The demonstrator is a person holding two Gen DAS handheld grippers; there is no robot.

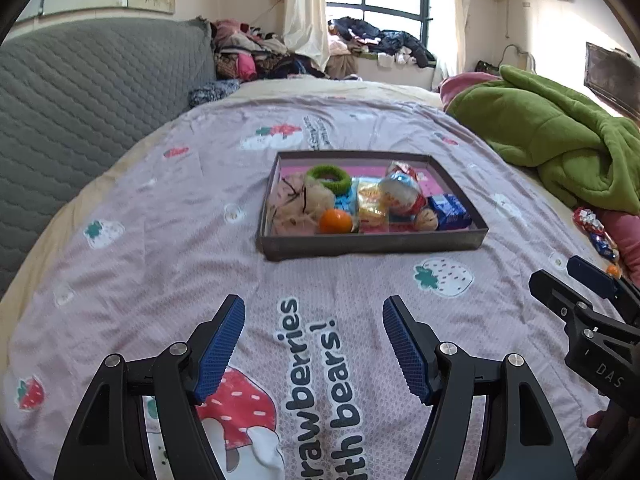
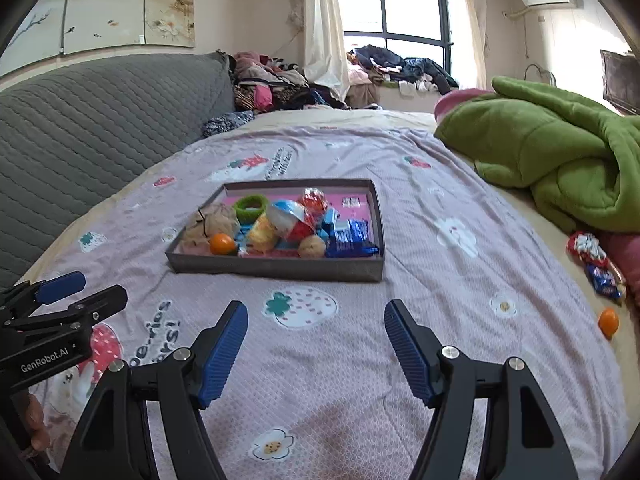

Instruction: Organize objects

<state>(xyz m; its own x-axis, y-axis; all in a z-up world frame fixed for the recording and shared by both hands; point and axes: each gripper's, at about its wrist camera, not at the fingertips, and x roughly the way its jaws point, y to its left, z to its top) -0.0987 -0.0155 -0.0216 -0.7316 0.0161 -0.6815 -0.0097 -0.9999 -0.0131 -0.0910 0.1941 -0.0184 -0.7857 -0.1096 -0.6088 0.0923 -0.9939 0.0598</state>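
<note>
A shallow grey tray [image 1: 372,245] [image 2: 276,268] lies on the bed. It holds an orange [image 1: 335,221] [image 2: 222,243], a green hair ring [image 1: 329,176] [image 2: 250,206], a beige cloth bundle [image 1: 298,200], snack packets and a blue pack [image 1: 449,210] [image 2: 349,237]. My left gripper [image 1: 314,344] hangs open over the bedspread, short of the tray, with nothing between its fingers. Just as open and empty, my right gripper [image 2: 316,346] is nearer the bed's right side. Loose at the right edge lie a second orange [image 2: 608,321], a red-white packet [image 2: 585,249] and a blue packet [image 2: 604,280].
The pink strawberry-print bedspread [image 2: 400,360] covers the bed. A crumpled green blanket [image 2: 560,160] lies at the right, a grey quilted headboard [image 1: 80,120] at the left. Piles of clothes [image 1: 256,56] sit at the far end under the window.
</note>
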